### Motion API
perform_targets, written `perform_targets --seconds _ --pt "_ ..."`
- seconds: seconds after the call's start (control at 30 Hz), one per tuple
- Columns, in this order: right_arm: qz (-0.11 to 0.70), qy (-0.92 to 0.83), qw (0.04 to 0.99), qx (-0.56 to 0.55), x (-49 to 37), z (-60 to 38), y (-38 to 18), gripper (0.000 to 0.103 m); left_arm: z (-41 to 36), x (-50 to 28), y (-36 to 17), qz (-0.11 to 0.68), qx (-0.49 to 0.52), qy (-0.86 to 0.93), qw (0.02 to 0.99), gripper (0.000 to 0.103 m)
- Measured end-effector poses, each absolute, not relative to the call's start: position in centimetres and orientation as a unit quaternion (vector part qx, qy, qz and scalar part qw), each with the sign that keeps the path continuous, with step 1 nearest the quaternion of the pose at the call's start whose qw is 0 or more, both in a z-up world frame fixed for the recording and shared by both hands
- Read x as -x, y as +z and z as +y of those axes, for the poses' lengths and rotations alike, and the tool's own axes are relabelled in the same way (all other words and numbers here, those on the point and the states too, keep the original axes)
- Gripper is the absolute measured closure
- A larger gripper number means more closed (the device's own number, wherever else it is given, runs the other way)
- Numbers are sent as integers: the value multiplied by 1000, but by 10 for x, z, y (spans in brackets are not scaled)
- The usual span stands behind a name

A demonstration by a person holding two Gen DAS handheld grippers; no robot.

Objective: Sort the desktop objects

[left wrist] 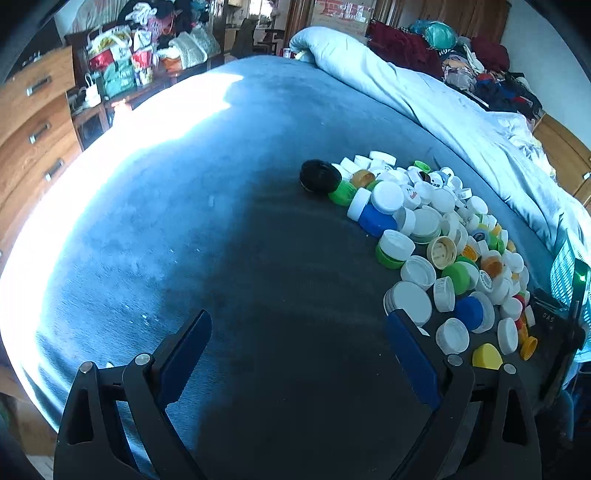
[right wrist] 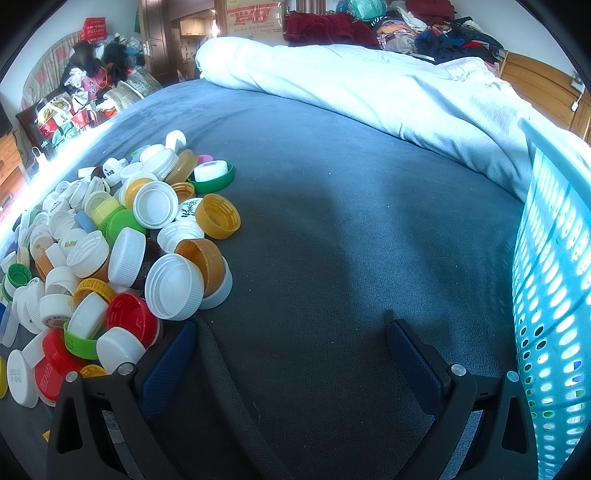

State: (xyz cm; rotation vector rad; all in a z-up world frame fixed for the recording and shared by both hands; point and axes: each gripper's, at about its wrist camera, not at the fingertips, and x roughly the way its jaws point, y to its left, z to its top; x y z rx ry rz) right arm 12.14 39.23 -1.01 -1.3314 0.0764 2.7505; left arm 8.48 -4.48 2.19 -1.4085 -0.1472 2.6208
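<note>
A pile of several plastic bottle caps (left wrist: 436, 236), mostly white with green, blue, yellow and orange ones, lies on the blue-grey bedspread (left wrist: 207, 229). A black cap (left wrist: 319, 176) sits at the pile's far left end. My left gripper (left wrist: 297, 332) is open and empty, with the pile to its right. In the right wrist view the same pile (right wrist: 122, 251) lies to the left, with a red cap (right wrist: 131, 319) close to the left finger. My right gripper (right wrist: 291, 338) is open and empty over bare bedspread. A light blue perforated basket (right wrist: 554, 280) stands at the right.
A rolled pale blue duvet (right wrist: 351, 92) lies across the far side of the bed. Wooden drawers (left wrist: 33, 118) and cluttered shelves with bags (left wrist: 125, 62) stand to the left. Clothes (right wrist: 424, 29) are piled behind the duvet.
</note>
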Motion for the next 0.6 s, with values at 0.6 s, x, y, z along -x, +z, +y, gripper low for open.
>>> perform_targets --seconds 0.6 --pt "24 899 43 435 -122 392 -11 0 -8 -93 24 12 463 879 109 10"
